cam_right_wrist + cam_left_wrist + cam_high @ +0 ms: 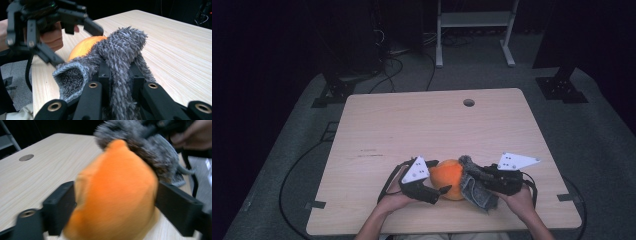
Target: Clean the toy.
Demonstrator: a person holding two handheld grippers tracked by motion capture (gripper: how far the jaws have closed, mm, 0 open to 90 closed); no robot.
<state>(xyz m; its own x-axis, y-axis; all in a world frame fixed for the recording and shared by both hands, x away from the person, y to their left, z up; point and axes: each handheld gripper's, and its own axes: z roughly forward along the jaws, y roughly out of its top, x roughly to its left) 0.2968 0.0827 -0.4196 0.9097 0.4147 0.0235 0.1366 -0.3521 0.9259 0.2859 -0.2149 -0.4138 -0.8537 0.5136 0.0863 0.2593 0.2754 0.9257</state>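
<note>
Left tongs (443, 190): low over worktop (412, 125), jaws spread around orange plush (451, 176), released; right tongs (476, 176): level, clenched on grey fuzzy sock (478, 192)

Light wood table (422, 130), pale grain running across it, with a round cable hole (469, 102) near the far edge. A couple of small dark marks sit on the left part of the top. Grey carpet floor (597, 145) all around, black cables (387, 70) snaking over it behind the table and one looping along the left side. Further back there's a white metal frame (474, 30) on two legs, plus dark stand bases (561, 87) at either far corner. Rest of the room is pretty much black.
</note>
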